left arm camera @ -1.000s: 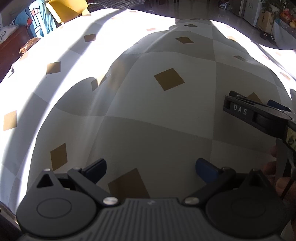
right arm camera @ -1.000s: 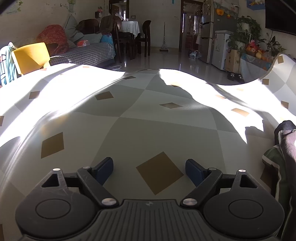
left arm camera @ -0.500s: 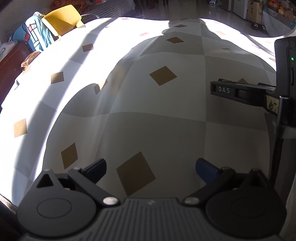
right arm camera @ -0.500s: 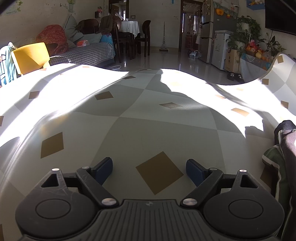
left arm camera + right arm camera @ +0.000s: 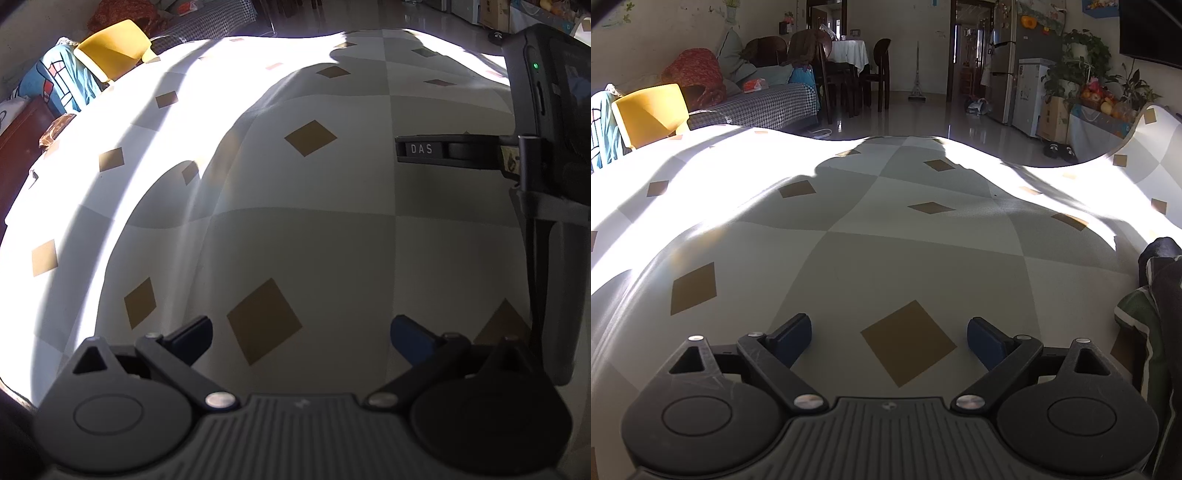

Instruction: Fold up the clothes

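Clothes: absent from left wrist view, where left gripper hangs spread, empty over tablecloth; right wrist view has the dark striped heap at near right, right gripper just widened, empty; soft, light, likely floppy—pinch an edge.

White letters "DAS" on the black side of the right gripper.

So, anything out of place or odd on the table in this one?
Nothing damaged or spilled. The only oddity: the clothes sit bunched at the far right edge of the right wrist view, off to the side of the checked tablecloth. Both the left tool and right tool are open and empty.
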